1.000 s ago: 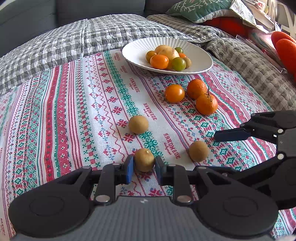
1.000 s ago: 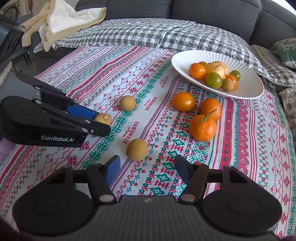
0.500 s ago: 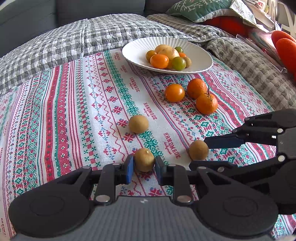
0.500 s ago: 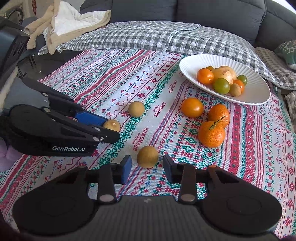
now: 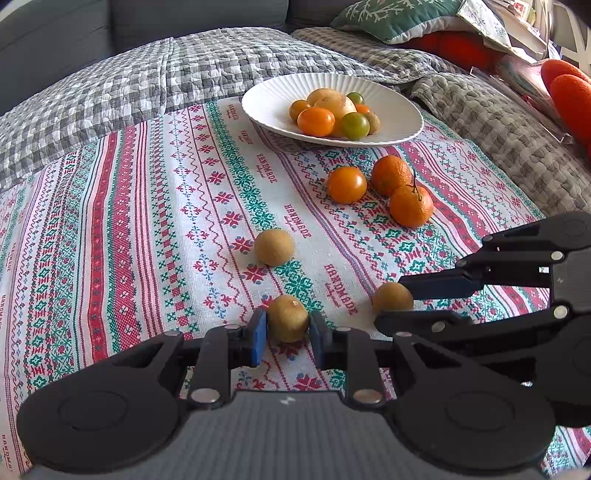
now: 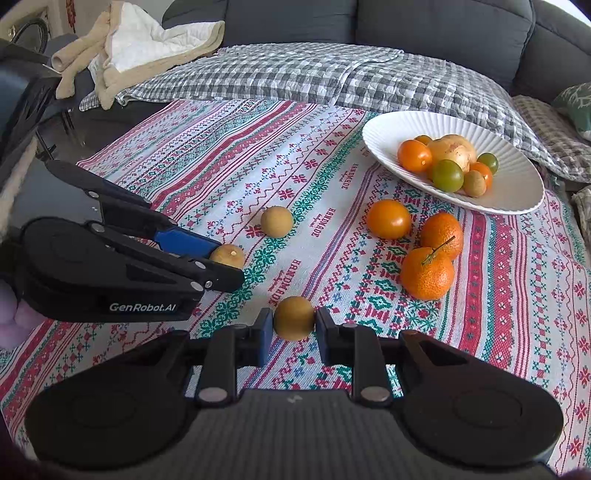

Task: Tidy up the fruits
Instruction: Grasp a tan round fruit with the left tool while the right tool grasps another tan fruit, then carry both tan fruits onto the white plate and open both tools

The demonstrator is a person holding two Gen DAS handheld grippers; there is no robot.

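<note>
Small round tan fruits lie on a patterned cloth [image 5: 147,221]. My left gripper [image 5: 287,325] is shut on one tan fruit [image 5: 288,318], which rests on the cloth. My right gripper [image 6: 294,323] is shut on another tan fruit [image 6: 294,317]; in the left wrist view this fruit [image 5: 391,297] sits between the right fingers. A third tan fruit [image 5: 274,246] lies loose farther back. Three orange fruits [image 5: 388,188] sit close together before a white plate [image 5: 266,107] that holds several orange, green and yellow fruits.
A grey checked blanket [image 6: 314,74] and a dark sofa back [image 6: 406,22] lie behind the cloth. A beige towel [image 6: 129,48] is at the far left in the right wrist view. Cushions [image 5: 406,14] and orange objects [image 5: 569,96] sit at the right.
The right gripper moved in around the tan fruit and its jaws closed onto it. The left gripper kept still, shut on its fruit.
</note>
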